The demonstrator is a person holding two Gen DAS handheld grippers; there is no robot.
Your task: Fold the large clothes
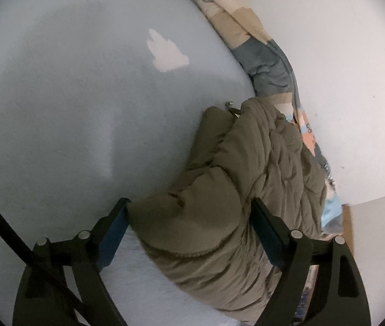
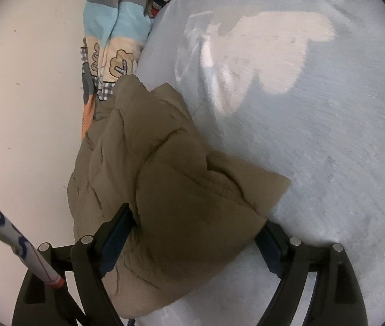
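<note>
Two fisheye views, one from each handheld gripper, look down along the fingers at a pale blue-grey bed sheet (image 1: 70, 103) with a white wall beside it.

In the left wrist view, the left gripper (image 1: 189, 212) has its black fingers with blue pads spread wide. A bulky olive-brown quilted jacket (image 1: 233, 184) fills the gap between them. Its padded fabric touches both pads, bulging around the left one, but the jaws stand wide rather than pinched tight, so whether they truly clamp the cloth cannot be told. The jacket stretches away from the gripper towards the wall, lying along the edge of the bed. A small metal zip pull (image 1: 230, 107) shows at its far end. Beyond it, a patterned blanket (image 1: 265, 59) in tan, grey and orange runs between the sheet and the wall. A patch of sunlight (image 1: 166, 51) falls on the sheet.

In the right wrist view, the right gripper (image 2: 197, 220) is also spread wide, with another heaped part of the same jacket (image 2: 165, 168) sitting between its fingers and draping over both pads. Again the jaws are far apart, and a firm hold cannot be confirmed. The jacket is crumpled, one corner pointing out across the sheet (image 2: 328, 149). The patterned blanket (image 2: 116, 35) lies bunched beyond it against the wall. A white cable with a red band (image 2: 15, 241) crosses the lower left corner
</note>
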